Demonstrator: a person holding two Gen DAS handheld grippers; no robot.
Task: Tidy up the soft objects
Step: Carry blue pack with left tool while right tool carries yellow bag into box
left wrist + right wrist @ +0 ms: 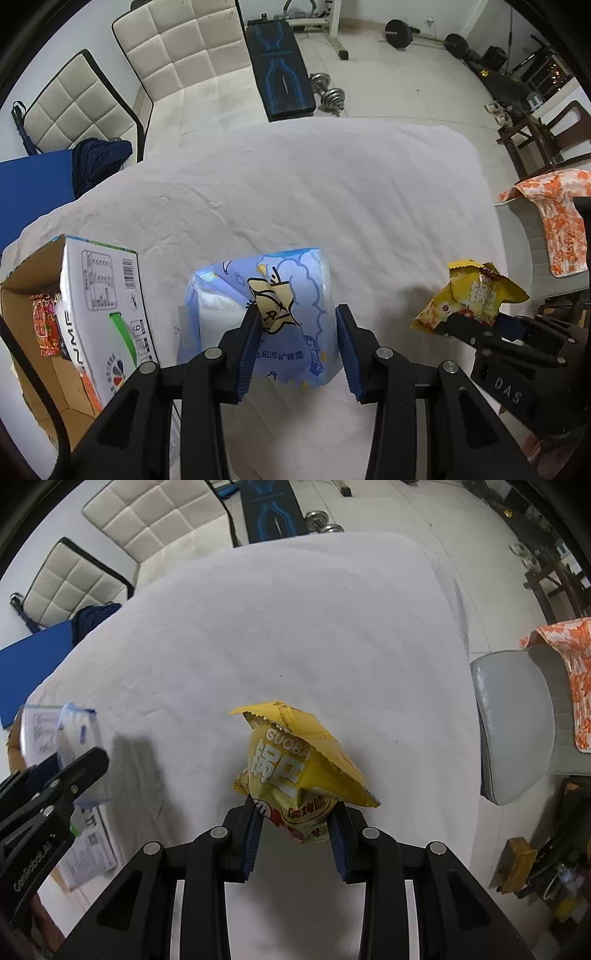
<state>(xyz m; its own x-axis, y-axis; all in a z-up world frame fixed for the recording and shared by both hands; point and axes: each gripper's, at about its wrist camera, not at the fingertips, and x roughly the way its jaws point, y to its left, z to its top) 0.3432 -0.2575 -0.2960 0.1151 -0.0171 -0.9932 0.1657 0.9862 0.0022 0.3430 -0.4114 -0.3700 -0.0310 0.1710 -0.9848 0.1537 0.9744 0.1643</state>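
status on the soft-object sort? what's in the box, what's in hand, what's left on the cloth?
Done: one red snack packet already sits in the cardboard box.
In hand: the left gripper is shut on the blue tissue pack; the right gripper is shut on the yellow snack bag.
Left: both still need to go into the box. Nothing else shows on the white cloth.

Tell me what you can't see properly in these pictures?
- Inside of the box, left wrist view: its wall hides all but a red packet.
- Bottom of the blue pack, left wrist view: the left gripper covers it.
- Yellow bag's lower end, right wrist view: hidden between the right gripper's fingers.
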